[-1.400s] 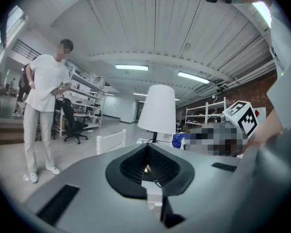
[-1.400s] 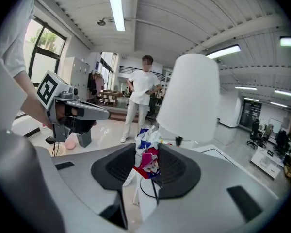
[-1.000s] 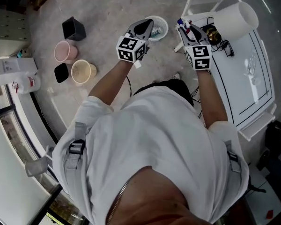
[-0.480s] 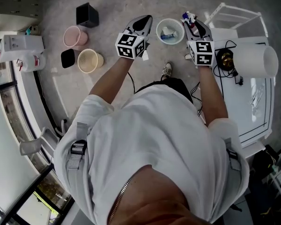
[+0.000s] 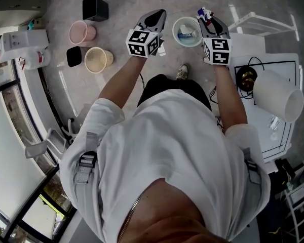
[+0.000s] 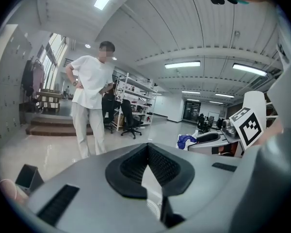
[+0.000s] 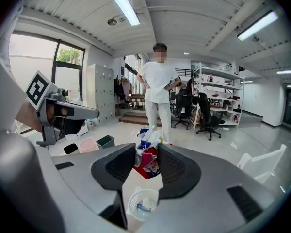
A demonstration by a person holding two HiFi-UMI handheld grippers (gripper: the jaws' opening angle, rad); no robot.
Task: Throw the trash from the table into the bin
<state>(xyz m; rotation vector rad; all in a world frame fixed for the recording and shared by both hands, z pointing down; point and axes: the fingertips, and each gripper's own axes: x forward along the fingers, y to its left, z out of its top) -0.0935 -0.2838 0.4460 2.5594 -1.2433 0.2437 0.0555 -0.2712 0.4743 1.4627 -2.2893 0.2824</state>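
left gripper (image 6: 146,148) has its fingers pressed together at the tips with nothing pinched. the pale wedge below the tips looks like bare floor to me, though i can't be sure from this angle. right gripper (image 7: 146,150) has its fingers about half spread and clamped on a crumpled wrapper (image 7: 147,160), red, blue and white, bunched between the pads and sticking out past the tips. from the head view both grippers are held out in front of me over the grey floor (image 5: 126,11), and the white mesh bin (image 5: 175,28) sits on the floor between them, closer to the right one. it already has a few scraps inside. in the right gripper view that bin lies directly below the held wrapper. the white table (image 5: 258,47) is off to my right. a pink bin (image 5: 82,33), a cream basket (image 5: 97,59) and a black bin (image 5: 95,8) stand on the floor to the left. a person in white clothes (image 7: 157,89) stands further back in the room, hands on hips, with shelves and office chairs behind.
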